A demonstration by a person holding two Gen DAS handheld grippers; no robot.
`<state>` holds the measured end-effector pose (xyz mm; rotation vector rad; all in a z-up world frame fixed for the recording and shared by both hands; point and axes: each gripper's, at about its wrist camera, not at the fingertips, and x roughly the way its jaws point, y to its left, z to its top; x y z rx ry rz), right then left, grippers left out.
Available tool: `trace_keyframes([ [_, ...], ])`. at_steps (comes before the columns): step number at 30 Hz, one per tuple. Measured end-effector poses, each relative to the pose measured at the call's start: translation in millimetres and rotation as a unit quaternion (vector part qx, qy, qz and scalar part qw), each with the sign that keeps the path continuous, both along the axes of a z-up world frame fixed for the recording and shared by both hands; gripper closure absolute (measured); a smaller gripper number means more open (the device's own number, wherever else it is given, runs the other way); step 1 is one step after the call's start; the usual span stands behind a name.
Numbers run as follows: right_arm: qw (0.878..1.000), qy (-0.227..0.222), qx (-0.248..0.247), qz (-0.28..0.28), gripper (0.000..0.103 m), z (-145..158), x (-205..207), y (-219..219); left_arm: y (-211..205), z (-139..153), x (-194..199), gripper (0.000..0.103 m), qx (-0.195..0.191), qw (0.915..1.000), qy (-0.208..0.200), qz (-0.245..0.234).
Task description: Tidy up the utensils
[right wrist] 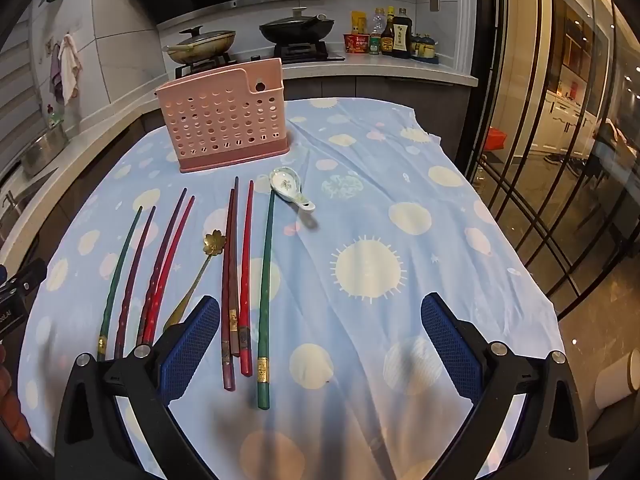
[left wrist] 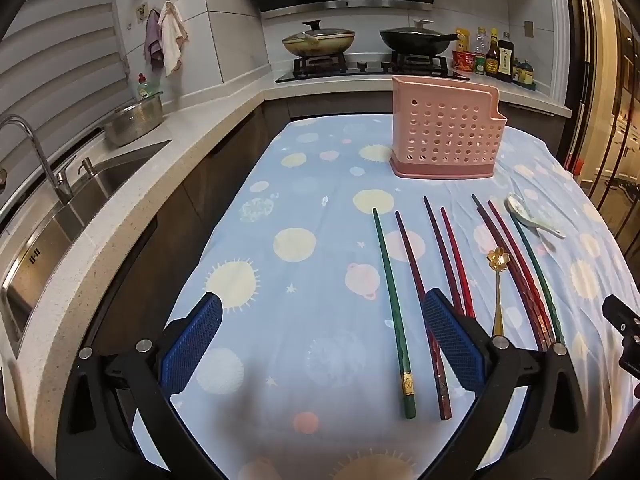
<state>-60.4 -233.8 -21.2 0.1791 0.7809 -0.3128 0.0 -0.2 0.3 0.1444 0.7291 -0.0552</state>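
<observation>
A pink perforated utensil holder point(left wrist: 446, 136) point(right wrist: 226, 120) stands upright at the far side of a table covered with a blue planet-print cloth point(left wrist: 304, 208) point(right wrist: 380, 208). Several chopsticks lie flat in front of it: a green one point(left wrist: 390, 292) point(right wrist: 120, 264), dark red ones point(left wrist: 452, 256) point(right wrist: 244, 272) and another green one point(right wrist: 266, 280). A gold flower-head spoon point(left wrist: 497, 276) point(right wrist: 208, 256) lies among them. A white ceramic spoon point(left wrist: 528, 216) point(right wrist: 290, 190) rests nearest the holder. My left gripper point(left wrist: 320, 328) hovers open above the chopsticks' near ends. My right gripper point(right wrist: 320, 328) is open over the cloth, right of the chopsticks.
A sink with a tap point(left wrist: 48, 184) and a steel bowl point(left wrist: 134, 120) line the counter on the left. Two pans point(left wrist: 318, 40) point(right wrist: 296, 26) sit on the stove behind, with sauce bottles point(left wrist: 494, 56) point(right wrist: 390, 36) beside. Glass doors point(right wrist: 560, 140) stand to the right. The other gripper's body point(left wrist: 624, 336) shows at the frame edge.
</observation>
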Motion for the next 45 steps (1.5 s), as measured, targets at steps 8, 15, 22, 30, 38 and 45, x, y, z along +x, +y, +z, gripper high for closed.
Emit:
trace_keyframes([
  [8,1.000,0.001,0.002,-0.001,0.006,0,1,-2,-8,-5,-1,0.007,0.011,0.9999,-0.004,0.001],
  [15,1.000,0.000,0.000,-0.001,0.006,-3,-2,-1,-3,-4,2,0.007,0.005,1.0000,0.003,-0.004],
  [22,1.000,-0.002,0.001,0.000,0.006,6,-3,1,-3,-5,0,0.007,0.006,1.0000,0.003,-0.005],
  [30,1.000,-0.003,-0.009,0.006,0.006,10,-11,10,-2,-5,-14,0.007,-0.001,0.9999,0.010,-0.014],
  [38,1.000,-0.002,-0.009,0.010,0.006,11,-18,14,1,-6,-23,0.007,-0.006,0.9997,0.015,-0.020],
  [45,1.000,-0.006,-0.010,0.009,0.006,11,-22,16,1,-4,-26,0.007,-0.009,0.9995,0.016,-0.027],
])
